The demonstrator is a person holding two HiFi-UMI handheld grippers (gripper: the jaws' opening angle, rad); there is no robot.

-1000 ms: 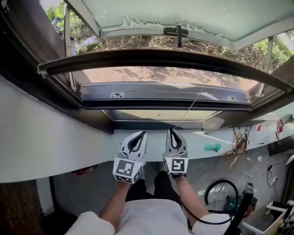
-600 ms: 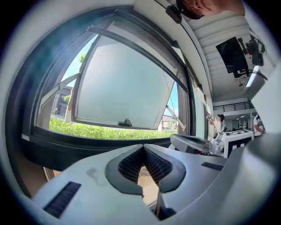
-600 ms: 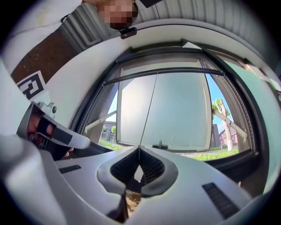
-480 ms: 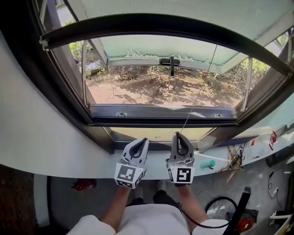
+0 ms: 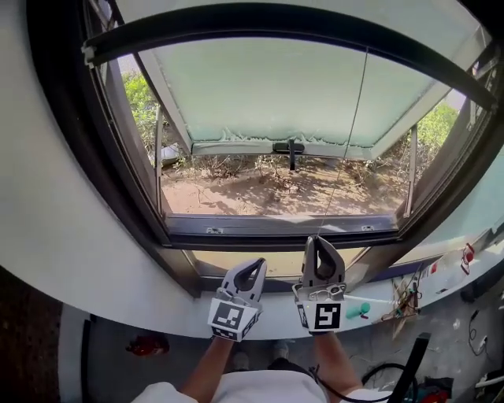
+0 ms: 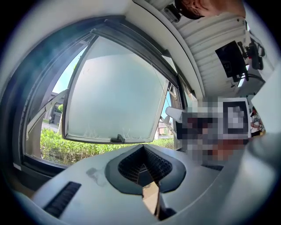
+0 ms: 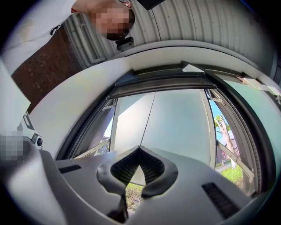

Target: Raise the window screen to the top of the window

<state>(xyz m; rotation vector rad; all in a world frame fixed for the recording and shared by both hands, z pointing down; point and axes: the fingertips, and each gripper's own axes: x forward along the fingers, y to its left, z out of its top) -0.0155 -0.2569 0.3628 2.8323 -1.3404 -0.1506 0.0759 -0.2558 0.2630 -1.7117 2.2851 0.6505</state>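
Note:
The window screen's dark bottom bar (image 5: 260, 20) arcs across the top of the head view, well above the sill (image 5: 276, 224). A thin pull cord (image 5: 346, 134) runs from the bar down to my right gripper (image 5: 319, 240), which is shut on it. In the right gripper view the cord (image 7: 148, 116) rises from the closed tips of that gripper (image 7: 139, 148) toward the frame top. My left gripper (image 5: 256, 264) stands just left of the right one, shut with nothing in it. In its own view the left gripper (image 6: 142, 147) faces the frosted pane (image 6: 114, 88).
The frosted pane (image 5: 276, 94) is swung outward, its black handle (image 5: 290, 148) at the lower edge, bare ground beyond. A white ledge (image 5: 118, 291) runs under the window. On the floor lie a red item (image 5: 146, 344), a teal object (image 5: 358, 311) and a black cable (image 5: 386, 374).
Both grippers have risen toward the sill, the right one more. The screen's bar has climbed from low over the sill to near the top of the window opening, the cord following.

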